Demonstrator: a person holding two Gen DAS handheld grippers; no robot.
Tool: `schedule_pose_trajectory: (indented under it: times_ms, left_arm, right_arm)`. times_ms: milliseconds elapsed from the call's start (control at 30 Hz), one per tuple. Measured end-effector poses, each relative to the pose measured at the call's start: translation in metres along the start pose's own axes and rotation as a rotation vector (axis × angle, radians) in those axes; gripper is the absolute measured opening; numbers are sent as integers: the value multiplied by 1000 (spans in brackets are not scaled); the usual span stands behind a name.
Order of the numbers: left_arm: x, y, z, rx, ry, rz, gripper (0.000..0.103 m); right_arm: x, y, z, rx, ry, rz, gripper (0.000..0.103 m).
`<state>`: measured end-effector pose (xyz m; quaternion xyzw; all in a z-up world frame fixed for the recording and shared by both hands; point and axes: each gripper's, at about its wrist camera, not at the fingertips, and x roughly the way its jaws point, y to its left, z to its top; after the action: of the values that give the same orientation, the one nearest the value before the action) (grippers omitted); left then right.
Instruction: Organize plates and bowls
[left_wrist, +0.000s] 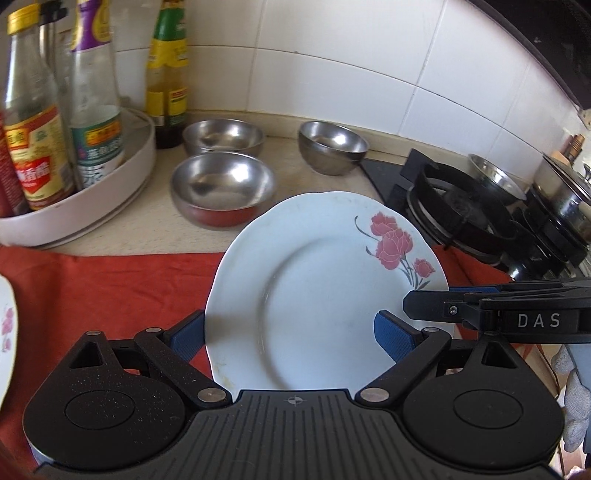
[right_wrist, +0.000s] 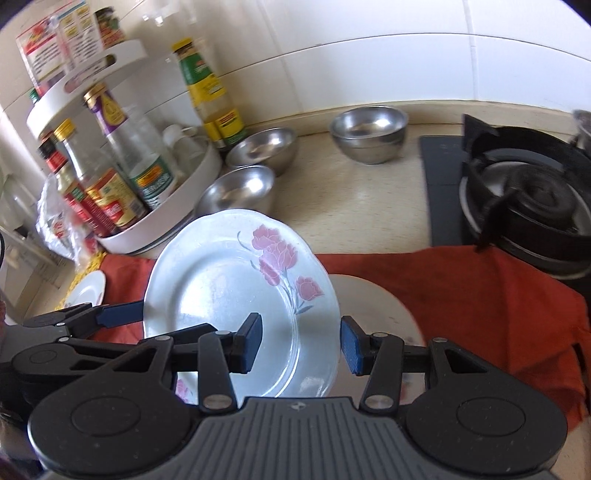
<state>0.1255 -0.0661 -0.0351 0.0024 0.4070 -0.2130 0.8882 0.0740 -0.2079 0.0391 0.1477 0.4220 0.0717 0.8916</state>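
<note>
Two tools around one flowered plate (left_wrist: 314, 295), lifted above red cloth (left_wrist: 110, 288): left tool (left_wrist: 291, 332) wide, pads beside rim; right tool (right_wrist: 301, 343) spread, hold unclear. Three steel bowls (left_wrist: 223, 184) loose on worktop (left_wrist: 288, 162), unstacked; another plate (right_wrist: 86, 291) apart. Sorting barely begun.

The plate (left_wrist: 317, 295) is looking white with pink flowers and grey-green stems near its rim. It's sitting over a red-orange cloth (left_wrist: 110, 288). The bowls (left_wrist: 223, 186) are showing plain silver steel, the nearest one wearing a red outside. The fingers (right_wrist: 352, 345) are sporting blue pads on black frames. The surface (right_wrist: 351, 206) is showing speckled beige.
</note>
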Motion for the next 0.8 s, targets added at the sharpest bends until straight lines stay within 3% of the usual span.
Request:
schedule_pose_trajectory:
  times_ms: [400, 800]
  left_arm:
    - [22, -33, 1, 79, 40, -70, 96]
    - [29, -46, -2, 111, 54, -87, 95]
  right_arm:
    - [-15, -32, -13, 86, 1, -77, 48]
    - [-20, -41, -20, 114, 7, -105, 48]
